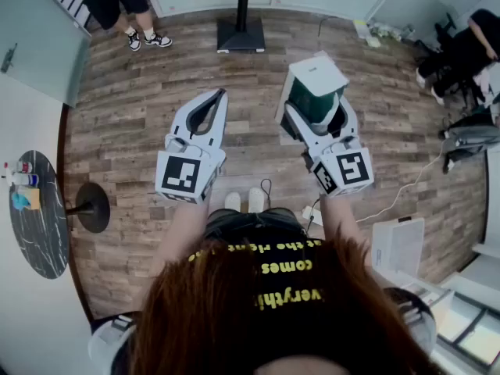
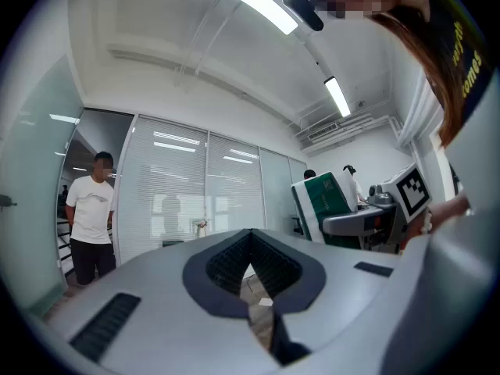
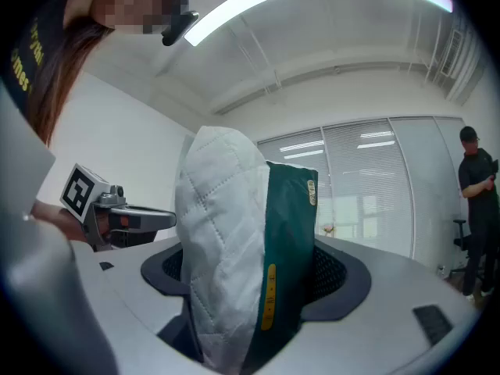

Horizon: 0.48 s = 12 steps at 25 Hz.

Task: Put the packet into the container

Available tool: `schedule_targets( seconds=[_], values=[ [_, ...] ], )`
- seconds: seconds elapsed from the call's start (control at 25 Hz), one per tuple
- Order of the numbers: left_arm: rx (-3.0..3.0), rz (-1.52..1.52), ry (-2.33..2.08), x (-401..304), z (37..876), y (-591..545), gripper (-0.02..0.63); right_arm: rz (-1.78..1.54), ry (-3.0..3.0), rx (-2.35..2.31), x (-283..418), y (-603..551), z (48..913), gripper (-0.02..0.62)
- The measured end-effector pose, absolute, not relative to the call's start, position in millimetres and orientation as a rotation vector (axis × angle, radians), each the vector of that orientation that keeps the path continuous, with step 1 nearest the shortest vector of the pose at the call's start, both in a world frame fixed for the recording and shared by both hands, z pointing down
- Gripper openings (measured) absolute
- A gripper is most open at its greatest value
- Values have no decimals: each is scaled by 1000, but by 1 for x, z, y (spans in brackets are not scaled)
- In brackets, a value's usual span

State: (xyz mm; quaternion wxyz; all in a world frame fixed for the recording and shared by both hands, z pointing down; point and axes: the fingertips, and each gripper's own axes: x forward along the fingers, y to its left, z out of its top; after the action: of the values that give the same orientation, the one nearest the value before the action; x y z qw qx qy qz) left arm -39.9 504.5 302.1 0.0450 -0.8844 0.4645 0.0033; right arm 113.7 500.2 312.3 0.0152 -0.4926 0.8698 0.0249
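A green and white packet [image 1: 315,92] stands upright between the jaws of my right gripper [image 1: 316,112], which is shut on it and held in the air over the wooden floor. In the right gripper view the packet [image 3: 234,248] fills the space between the pads, quilted white side to the left and green side to the right. My left gripper [image 1: 219,94] hangs beside it on the left, shut with nothing in it; its tips meet [image 2: 251,233]. From the left gripper view the packet [image 2: 326,201] shows off to the right. No container shows in any view.
A pedestal table [image 1: 241,31] stands ahead on the floor. A round dark table [image 1: 35,217] with small bottles is at the left. A person [image 1: 125,6] stands at the far left and another sits at the far right [image 1: 469,49]. A white box [image 1: 398,244] and cable lie at the right.
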Motion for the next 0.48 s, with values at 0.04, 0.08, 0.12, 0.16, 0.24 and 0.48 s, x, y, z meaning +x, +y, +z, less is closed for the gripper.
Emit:
schedule_targets(
  seconds=[0.04,0.08,0.12,0.16,0.24,0.48],
  values=[
    [-2702,12,1424,-40,302,504,0,77,2706,-1531,114,500,312,382],
    [-2703,12,1428,-40,302,504,0,77,2706,-1529,113,500,312,382],
    [-2707,11,1431,-40,302,504,0,76,2705,-1527,113,500,312,382],
    [-2714,8,1432,-39,302,504,0,74,2704,-1523,113,500,312,383],
    [-2720,2,1427,-38,303,503,0,72,2701,-1519,113,500,312,382],
    [-2712,16,1416,-33,302,498,0,20,2710,-1479,111,494,312,383]
  ],
)
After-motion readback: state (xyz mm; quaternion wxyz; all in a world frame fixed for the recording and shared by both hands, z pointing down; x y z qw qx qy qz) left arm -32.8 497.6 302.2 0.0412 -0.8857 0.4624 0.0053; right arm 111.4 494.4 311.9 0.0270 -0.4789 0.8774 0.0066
